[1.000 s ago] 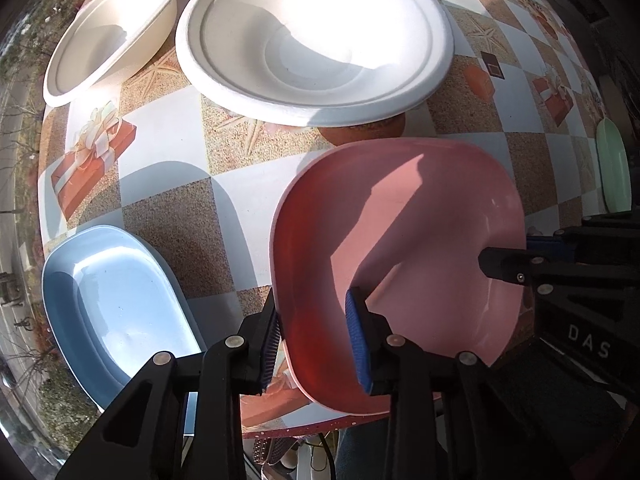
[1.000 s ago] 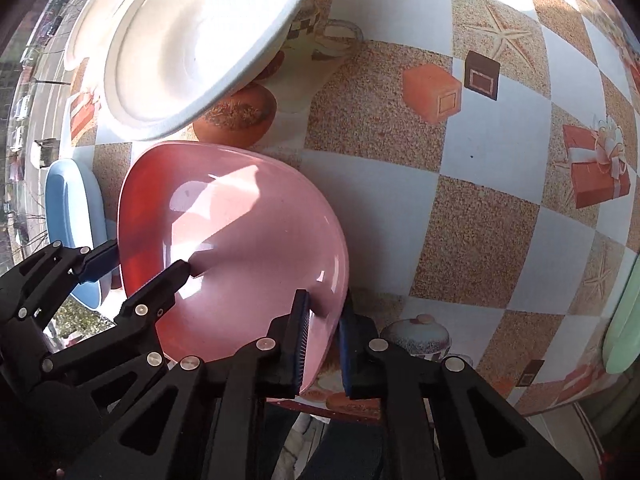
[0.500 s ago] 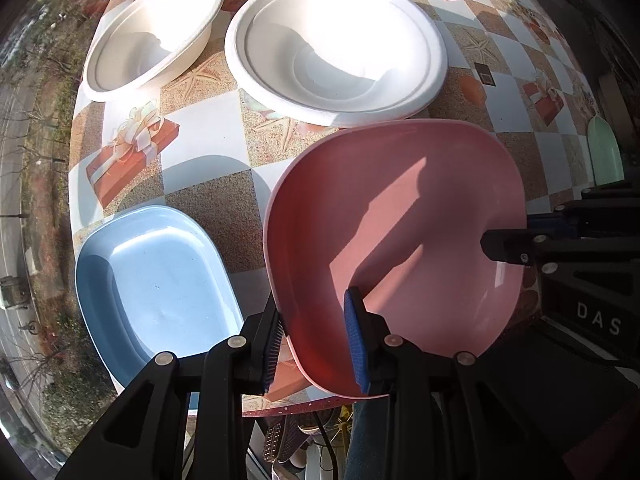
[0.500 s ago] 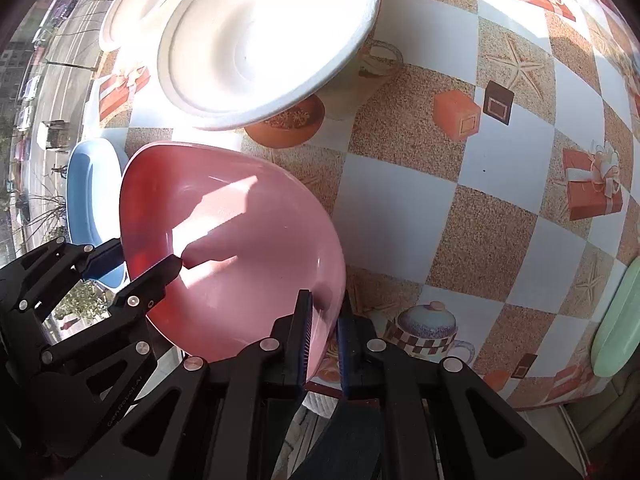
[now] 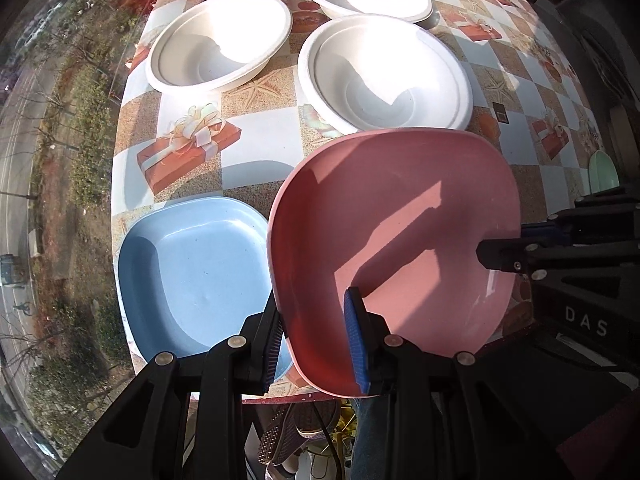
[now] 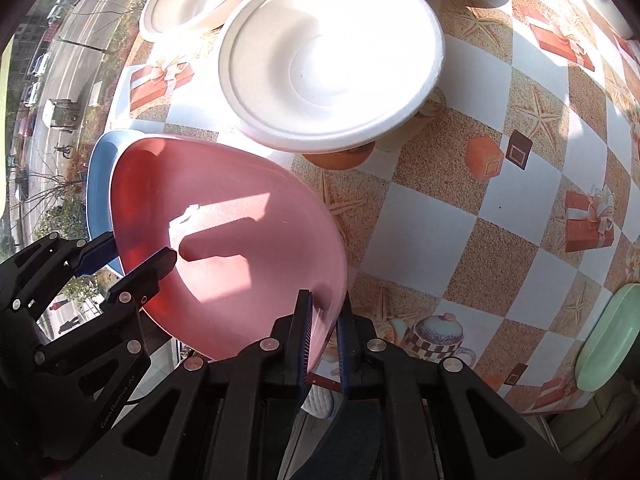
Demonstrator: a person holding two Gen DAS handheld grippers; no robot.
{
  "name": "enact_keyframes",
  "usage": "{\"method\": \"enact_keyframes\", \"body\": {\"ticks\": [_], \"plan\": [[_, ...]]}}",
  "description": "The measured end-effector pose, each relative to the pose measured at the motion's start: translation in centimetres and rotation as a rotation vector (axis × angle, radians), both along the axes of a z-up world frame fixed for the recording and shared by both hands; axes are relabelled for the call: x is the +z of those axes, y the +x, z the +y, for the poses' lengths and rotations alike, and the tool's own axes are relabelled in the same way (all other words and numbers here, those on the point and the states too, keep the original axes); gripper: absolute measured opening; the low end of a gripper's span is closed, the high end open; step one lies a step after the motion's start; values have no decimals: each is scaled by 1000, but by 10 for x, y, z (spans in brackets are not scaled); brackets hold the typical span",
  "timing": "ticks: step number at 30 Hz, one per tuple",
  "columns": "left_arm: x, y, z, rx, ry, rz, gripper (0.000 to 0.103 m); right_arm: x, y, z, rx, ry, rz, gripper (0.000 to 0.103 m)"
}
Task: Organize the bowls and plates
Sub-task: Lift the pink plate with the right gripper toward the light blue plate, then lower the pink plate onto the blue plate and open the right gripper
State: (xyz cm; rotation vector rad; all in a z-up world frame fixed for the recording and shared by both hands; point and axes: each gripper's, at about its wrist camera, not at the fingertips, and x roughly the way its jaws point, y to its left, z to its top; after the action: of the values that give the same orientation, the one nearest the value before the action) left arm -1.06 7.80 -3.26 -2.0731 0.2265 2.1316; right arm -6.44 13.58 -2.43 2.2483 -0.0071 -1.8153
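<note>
- Two grippers are sharing one load: the left gripper (image 5: 316, 336) and the right gripper (image 6: 322, 336) are each pinching the rim of the rounded-square pink plastic plate (image 5: 400, 240), which is hanging clear above the patterned tablecloth (image 5: 260, 148).
- The plate is looking light, stiff and glossy, so probably slippery; opposite rim edges are seeming the safest hold.
- The pale blue plastic plate (image 5: 192, 272) and the three white pulp bowls (image 5: 384, 72) are sitting empty.
</note>
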Motion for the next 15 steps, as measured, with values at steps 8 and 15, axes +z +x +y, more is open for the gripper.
{"method": "enact_keyframes", "body": {"ticks": [8,15], "plan": [[9,1,-26,70,-18,12,33,4,6,-28,61,-28,16,14],[15,2,-51,132,-32,23,33,2,11,-51,110,-57,18,14]]}}
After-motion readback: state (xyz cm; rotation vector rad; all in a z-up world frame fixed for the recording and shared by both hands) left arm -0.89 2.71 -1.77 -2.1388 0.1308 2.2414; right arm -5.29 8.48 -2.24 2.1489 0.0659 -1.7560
